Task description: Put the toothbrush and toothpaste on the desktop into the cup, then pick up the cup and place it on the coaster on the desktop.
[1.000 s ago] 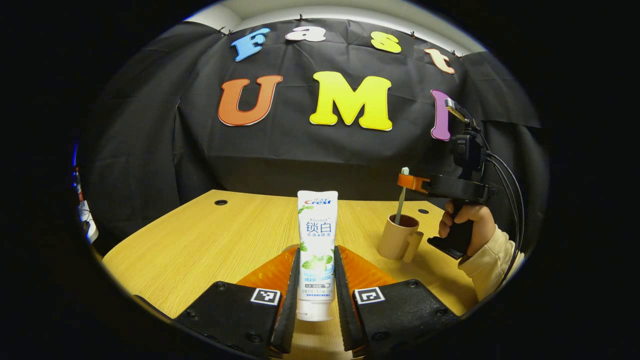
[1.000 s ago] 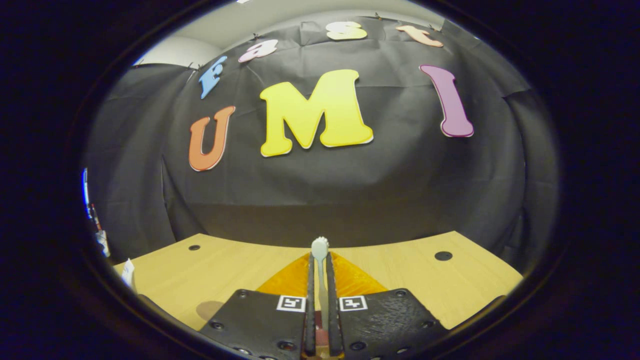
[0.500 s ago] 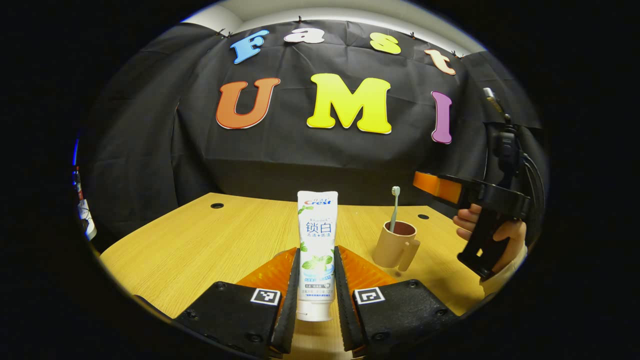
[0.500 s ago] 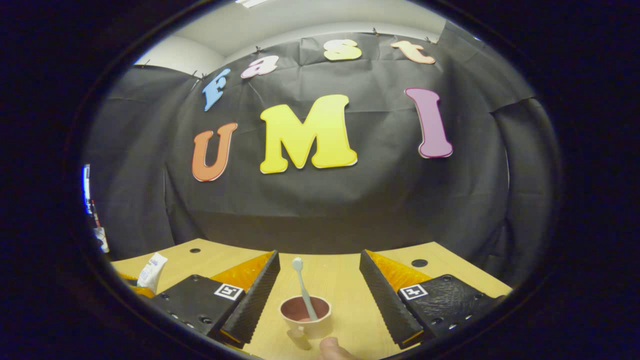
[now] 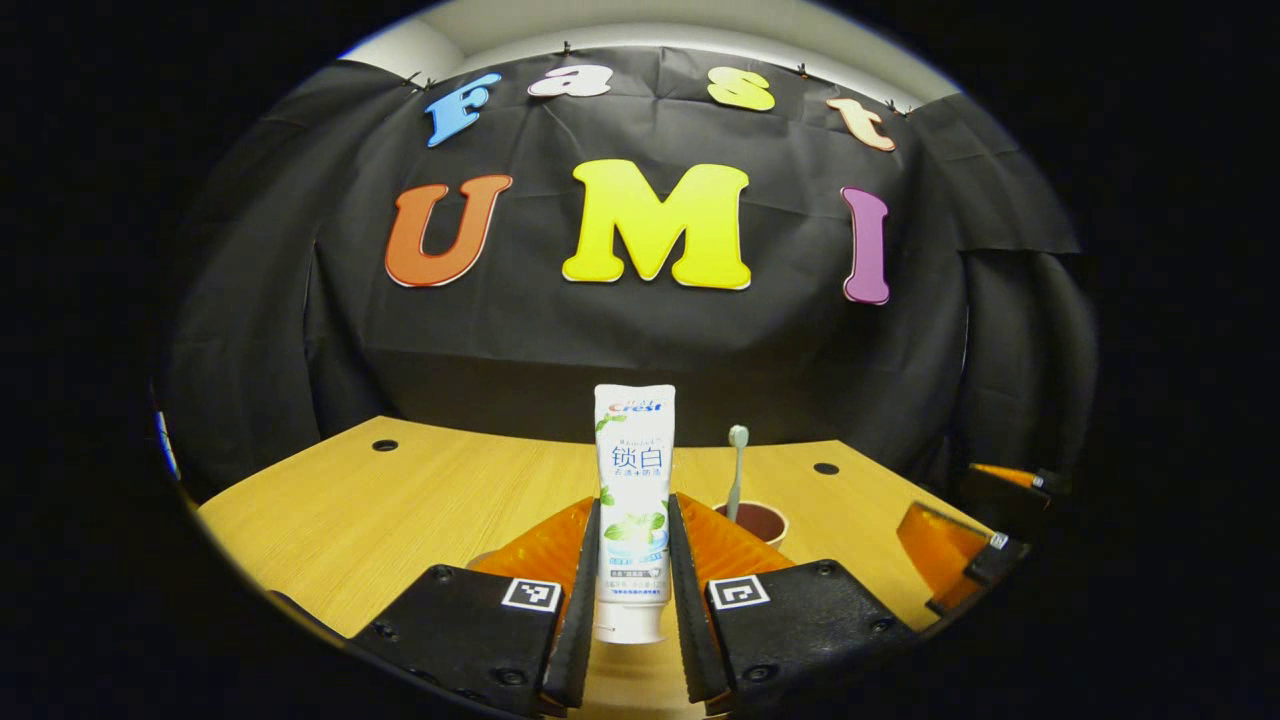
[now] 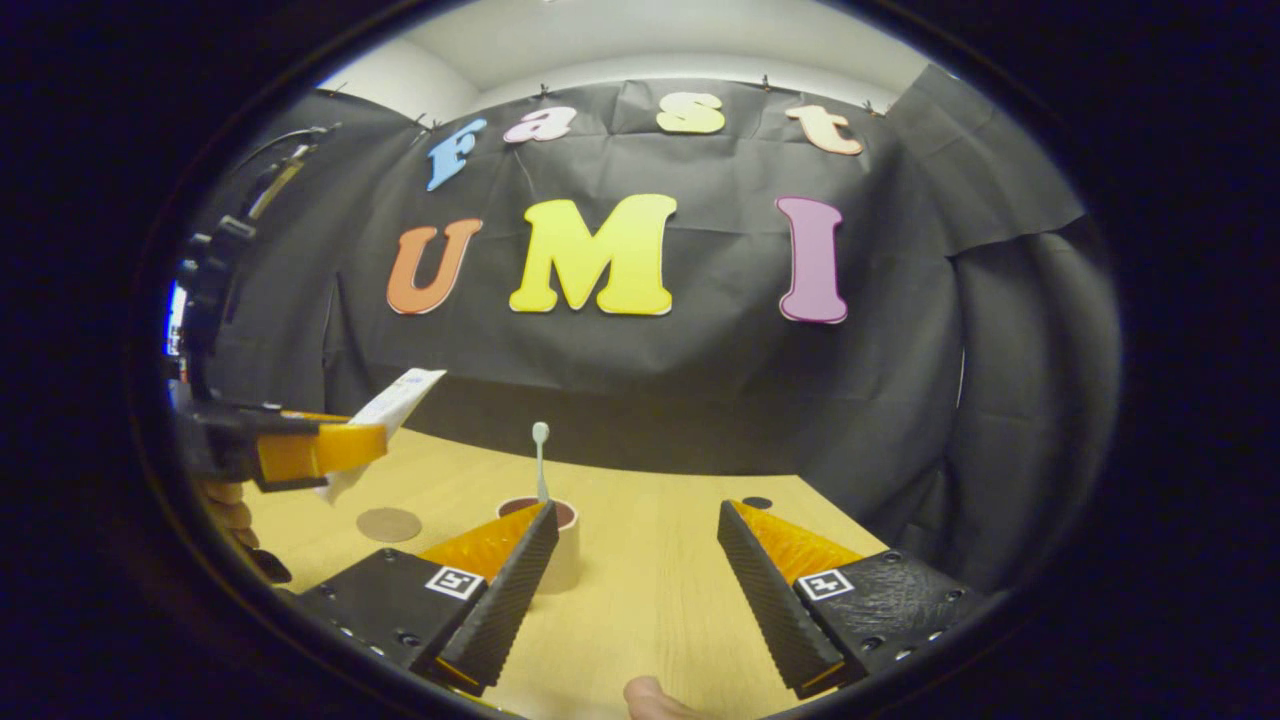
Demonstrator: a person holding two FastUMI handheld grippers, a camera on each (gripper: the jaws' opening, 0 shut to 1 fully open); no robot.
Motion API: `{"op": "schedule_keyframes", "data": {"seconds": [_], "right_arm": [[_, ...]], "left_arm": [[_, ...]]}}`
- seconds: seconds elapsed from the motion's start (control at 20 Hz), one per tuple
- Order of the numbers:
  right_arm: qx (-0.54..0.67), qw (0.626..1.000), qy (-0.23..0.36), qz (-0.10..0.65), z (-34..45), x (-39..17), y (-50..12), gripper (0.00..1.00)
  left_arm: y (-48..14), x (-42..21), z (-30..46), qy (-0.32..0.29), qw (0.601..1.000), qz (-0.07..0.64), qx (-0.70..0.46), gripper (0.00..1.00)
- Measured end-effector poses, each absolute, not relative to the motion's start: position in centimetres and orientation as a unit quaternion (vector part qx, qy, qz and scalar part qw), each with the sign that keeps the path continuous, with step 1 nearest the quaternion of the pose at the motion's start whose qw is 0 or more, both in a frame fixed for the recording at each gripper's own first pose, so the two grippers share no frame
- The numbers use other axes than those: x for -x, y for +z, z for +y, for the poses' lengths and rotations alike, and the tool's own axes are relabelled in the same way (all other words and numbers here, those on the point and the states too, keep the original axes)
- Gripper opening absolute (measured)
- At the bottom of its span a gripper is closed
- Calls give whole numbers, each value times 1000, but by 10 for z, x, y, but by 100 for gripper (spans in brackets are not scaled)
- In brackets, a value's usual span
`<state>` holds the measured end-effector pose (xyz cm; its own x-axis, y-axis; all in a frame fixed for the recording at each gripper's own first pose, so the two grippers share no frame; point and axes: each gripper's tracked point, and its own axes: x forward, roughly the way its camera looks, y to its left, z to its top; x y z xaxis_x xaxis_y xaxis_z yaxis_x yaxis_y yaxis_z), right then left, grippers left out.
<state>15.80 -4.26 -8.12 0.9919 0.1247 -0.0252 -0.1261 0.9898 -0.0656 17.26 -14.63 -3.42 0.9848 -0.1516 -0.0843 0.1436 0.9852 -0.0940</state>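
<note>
Toothpaste (image 5: 634, 510) stands upright, cap end down, clamped between the two fingers of our left gripper (image 5: 633, 590), both pressing its sides; it is held above the near edge of the desktop (image 5: 400, 500). Just beyond these fingers we see the rim of the cup (image 5: 752, 522), with the toothbrush (image 5: 736, 470) standing in it, head up. In the right gripper view, our right gripper (image 6: 635, 570) is spread wide and holds nothing; bare desktop shows between its fingers, and a fingertip (image 6: 655, 697) of the holding hand shows at the bottom edge. The cup sits just behind this gripper's left finger, toward the middle of the desktop. Farther to the left, nearer that edge of the desktop, lies the round coaster (image 6: 389, 523), flat and apart from the cup. Above the coaster the left gripper appears from the side with the tube in its fingers. We judge the task about one third done: the toothbrush is in the cup. Remaining are the toothpaste's insertion and the cup's transfer onto the coaster.
</note>
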Motion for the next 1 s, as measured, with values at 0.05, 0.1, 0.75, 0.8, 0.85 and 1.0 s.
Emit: {"op": "schedule_keyframes", "data": {"seconds": [0.05, 0.1, 0.75, 0.8, 0.85, 1.0], "right_arm": [[24, 998, 63, 17, -47, -155, -85, 98], [17, 997, 68, 22, -50, -153, -90, 98], [-60, 993, 75, 64, -77, -167, -112, 96], [-65, 993, 76, 60, -77, -165, -110, 96], [-67, 993, 74, 56, -78, -165, -107, 96], [-68, 994, 71, 53, -79, -163, -106, 96]], "left_arm": [[-30, -181, -158, -79, 995, 40, 48, 43], [-26, -188, -169, -85, 994, 34, 51, 40], [-34, -244, -229, -104, 993, 30, 44, 42], [-37, -245, -231, -106, 993, 35, 40, 42], [-39, -244, -232, -108, 993, 38, 39, 43], [-25, -239, -230, -107, 993, 16, 38, 45]]}}
